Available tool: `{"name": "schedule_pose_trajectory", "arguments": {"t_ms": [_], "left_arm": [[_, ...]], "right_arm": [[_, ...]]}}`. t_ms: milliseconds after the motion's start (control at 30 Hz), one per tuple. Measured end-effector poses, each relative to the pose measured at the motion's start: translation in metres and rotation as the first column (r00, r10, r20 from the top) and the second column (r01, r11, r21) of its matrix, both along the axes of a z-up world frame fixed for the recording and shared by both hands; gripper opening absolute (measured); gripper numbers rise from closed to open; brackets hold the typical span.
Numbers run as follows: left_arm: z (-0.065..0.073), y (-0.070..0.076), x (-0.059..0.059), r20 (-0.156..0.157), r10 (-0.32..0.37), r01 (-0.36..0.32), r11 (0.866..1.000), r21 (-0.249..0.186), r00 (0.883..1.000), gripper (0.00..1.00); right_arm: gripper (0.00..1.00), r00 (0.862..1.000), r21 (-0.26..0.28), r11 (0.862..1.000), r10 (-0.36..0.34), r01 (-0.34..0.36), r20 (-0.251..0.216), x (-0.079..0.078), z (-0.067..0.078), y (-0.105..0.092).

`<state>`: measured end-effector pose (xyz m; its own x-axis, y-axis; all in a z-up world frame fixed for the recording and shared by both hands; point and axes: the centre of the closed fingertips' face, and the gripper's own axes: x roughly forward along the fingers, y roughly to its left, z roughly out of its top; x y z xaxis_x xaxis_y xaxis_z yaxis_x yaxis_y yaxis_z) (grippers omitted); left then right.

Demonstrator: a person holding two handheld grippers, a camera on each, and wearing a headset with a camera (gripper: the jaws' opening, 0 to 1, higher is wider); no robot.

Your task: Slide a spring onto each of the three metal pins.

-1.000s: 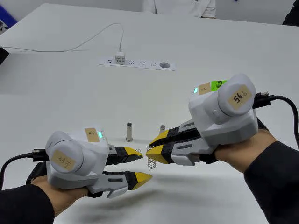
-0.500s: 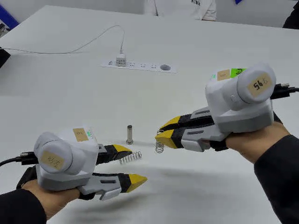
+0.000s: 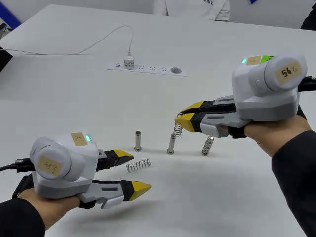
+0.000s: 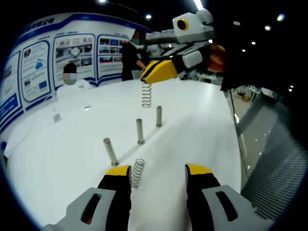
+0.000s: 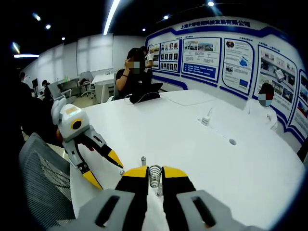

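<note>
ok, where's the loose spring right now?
In the head view, the loose spring lies on its side on the table, just past the open tips of the left gripper and short of the nearest bare pin.

Head view — I look down, close above the table (image 3: 59,98) | gripper views — low, near, facing each other | all three share the pins (image 3: 171,143).

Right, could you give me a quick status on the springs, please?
Right claw shut on held spring, raised above the pins. Left claw open beside loose spring. Nothing blocking.
</note>
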<state>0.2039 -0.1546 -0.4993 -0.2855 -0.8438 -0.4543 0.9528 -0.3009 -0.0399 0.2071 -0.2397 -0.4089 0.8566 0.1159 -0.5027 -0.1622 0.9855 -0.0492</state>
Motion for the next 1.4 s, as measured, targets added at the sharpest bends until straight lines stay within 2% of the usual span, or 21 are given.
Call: {"name": "schedule_pose_trajectory", "arguments": {"t_ms": [200,533,900,1200,1400], "left_arm": [[0.0,0.0,0.002,-0.001,0.008,-0.008,1.0,0.001,1.0,0.46],[-0.003,0.002,0.005,0.002,0.022,-0.022,1.0,0.015,1.0,0.44],[-0.003,0.001,0.006,0.0,0.027,-0.027,1.0,0.014,1.0,0.46],[-0.003,0.002,0.006,0.01,0.023,-0.023,1.0,0.012,1.0,0.48],[-0.004,0.002,0.006,0.004,0.027,-0.027,0.999,0.018,1.0,0.5]], "right_arm": [[0.11,1.0,0.006,1.0,-0.026,0.027,-0.007,0.008,-0.012,-0.007],[0.11,0.999,0.022,0.999,-0.041,0.041,-0.036,0.012,-0.028,-0.011],[0.11,0.998,0.037,0.998,-0.054,0.055,-0.045,0.012,-0.037,-0.014],[0.12,0.997,0.035,0.998,-0.057,0.059,-0.059,0.012,-0.048,-0.014],[0.12,0.996,0.029,0.998,-0.053,0.055,-0.07,0.011,-0.054,-0.013]]}}
